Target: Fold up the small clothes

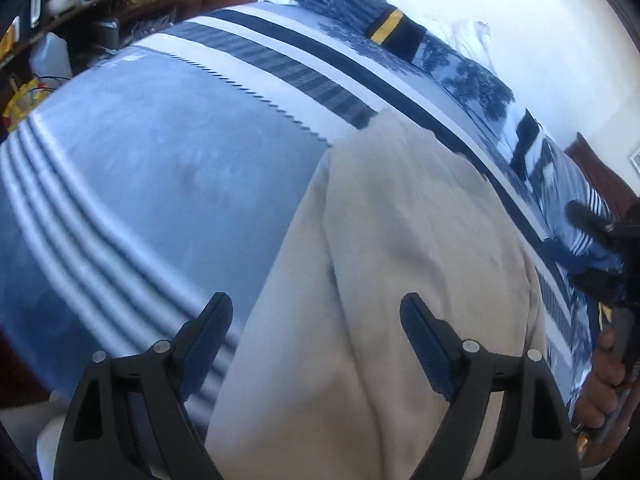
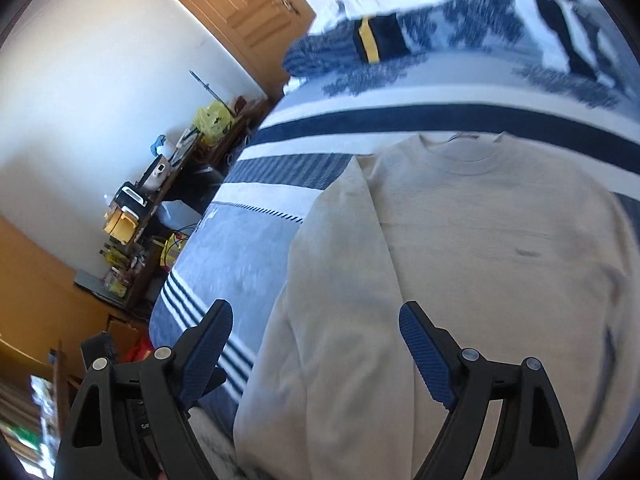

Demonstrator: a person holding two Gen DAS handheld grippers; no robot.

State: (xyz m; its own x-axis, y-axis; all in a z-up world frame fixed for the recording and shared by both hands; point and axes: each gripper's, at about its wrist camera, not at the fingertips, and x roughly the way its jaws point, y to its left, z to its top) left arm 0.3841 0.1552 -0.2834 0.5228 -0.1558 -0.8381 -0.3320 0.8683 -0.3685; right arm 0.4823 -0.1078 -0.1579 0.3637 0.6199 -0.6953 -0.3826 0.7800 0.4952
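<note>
A cream long-sleeved sweater (image 2: 480, 240) lies flat on the bed with its round neck (image 2: 464, 152) at the far side and its left sleeve (image 2: 340, 272) folded in along the body. It fills the middle of the left wrist view (image 1: 400, 260) too. My left gripper (image 1: 316, 320) is open and empty above the sweater's left edge. My right gripper (image 2: 316, 324) is open and empty above the folded sleeve. In the left wrist view the right gripper (image 1: 596, 236) shows at the right edge, held by a hand (image 1: 608, 376).
The bed has a blue and white striped blanket (image 2: 248, 248). A dark blue garment with a yellow band (image 2: 372, 40) lies at the bed's far side, also in the left wrist view (image 1: 388, 28). A cluttered shelf (image 2: 160, 208) and a wooden door (image 2: 240, 12) stand at the left.
</note>
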